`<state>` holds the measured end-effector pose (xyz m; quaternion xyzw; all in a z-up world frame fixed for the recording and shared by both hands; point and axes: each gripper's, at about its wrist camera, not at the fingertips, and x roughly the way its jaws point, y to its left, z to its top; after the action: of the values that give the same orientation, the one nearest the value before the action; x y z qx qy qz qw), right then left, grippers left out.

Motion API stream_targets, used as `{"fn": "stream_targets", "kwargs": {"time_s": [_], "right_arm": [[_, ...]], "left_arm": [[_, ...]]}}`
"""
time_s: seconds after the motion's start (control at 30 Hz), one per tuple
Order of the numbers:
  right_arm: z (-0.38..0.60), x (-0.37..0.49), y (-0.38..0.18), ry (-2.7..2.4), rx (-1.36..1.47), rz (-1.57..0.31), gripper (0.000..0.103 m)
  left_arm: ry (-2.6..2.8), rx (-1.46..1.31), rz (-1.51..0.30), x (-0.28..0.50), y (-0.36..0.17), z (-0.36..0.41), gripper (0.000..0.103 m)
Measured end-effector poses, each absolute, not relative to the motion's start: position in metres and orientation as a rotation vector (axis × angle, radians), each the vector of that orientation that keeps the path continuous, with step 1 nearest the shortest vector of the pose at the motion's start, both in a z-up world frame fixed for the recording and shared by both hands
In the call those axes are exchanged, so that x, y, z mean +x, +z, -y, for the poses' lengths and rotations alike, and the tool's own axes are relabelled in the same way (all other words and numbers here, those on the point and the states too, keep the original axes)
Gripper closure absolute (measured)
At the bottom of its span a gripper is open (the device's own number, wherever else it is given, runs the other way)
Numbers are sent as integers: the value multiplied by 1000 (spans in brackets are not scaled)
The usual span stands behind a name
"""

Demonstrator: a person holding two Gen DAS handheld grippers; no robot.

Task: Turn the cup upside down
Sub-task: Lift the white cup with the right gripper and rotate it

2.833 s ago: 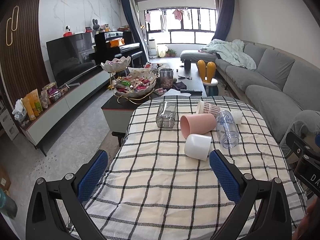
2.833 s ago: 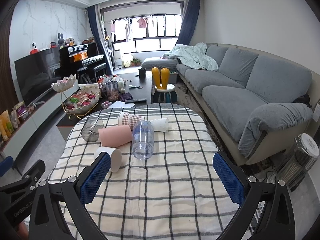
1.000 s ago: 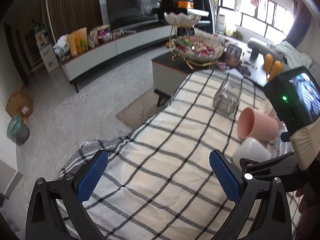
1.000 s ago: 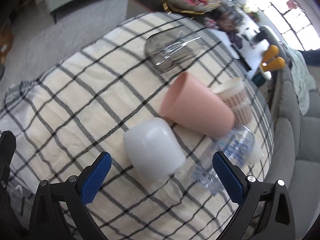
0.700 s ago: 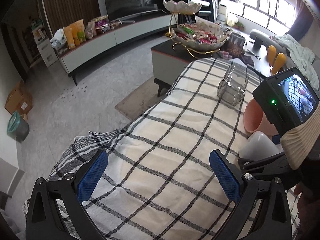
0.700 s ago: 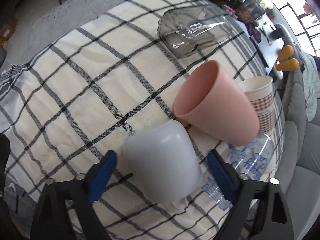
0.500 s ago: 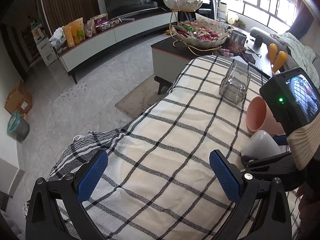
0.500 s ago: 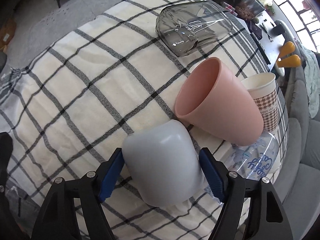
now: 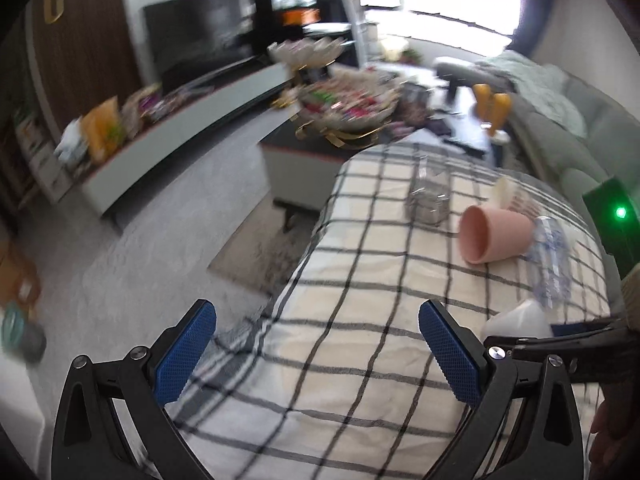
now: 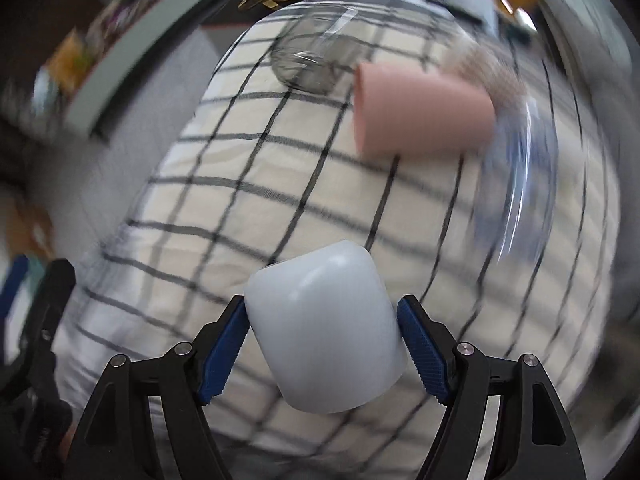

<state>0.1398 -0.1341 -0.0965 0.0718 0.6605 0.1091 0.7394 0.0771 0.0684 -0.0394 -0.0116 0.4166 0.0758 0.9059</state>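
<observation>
My right gripper (image 10: pixel 322 354) is shut on the white cup (image 10: pixel 324 328), its blue pads on both sides, the cup's closed bottom facing away from me, held above the checked tablecloth (image 10: pixel 240 184). The white cup also shows at the right of the left wrist view (image 9: pixel 516 320), between the right gripper's black fingers. My left gripper (image 9: pixel 316 356) is open and empty over the table's near left edge. A pink cup (image 10: pixel 420 110) (image 9: pixel 494 234) lies on its side further back.
A grey glass jar (image 9: pixel 430 196) (image 10: pixel 312 60), a clear plastic bottle (image 9: pixel 552 256) (image 10: pixel 516 176) and a patterned paper cup (image 9: pixel 512 196) lie near the pink cup. A coffee table with a candy bowl (image 9: pixel 344 108) stands beyond. The floor drops off left of the table.
My right gripper closed on the white cup and lifted it off the cloth, swinging fast; the view is blurred. My left gripper turned to the right.
</observation>
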Motion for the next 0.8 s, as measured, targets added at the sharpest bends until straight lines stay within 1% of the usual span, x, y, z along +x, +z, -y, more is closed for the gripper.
{"fn": "stream_targets", "kwargs": {"time_s": [0.1,0.2,0.3,0.53,0.8], "right_arm": [[147,112,-106,209,443,-1473,27],[154,93,-120,182,671,-1475,27],[150,76,-129,136,803,-1453,27],[150,73,-141,42,934,-1409,27],[149,74,-164,-15,1006,-1453,27]], "left_arm": [[96,-29,-843,71,-31,-81,0],[72,-19,-834,69,-27,-90,0],[64,-1,-823,71,-25,-97,0],[43,23,-824,84,-32,-106,0],[32,44,-871,96,-53,-105,0]]}}
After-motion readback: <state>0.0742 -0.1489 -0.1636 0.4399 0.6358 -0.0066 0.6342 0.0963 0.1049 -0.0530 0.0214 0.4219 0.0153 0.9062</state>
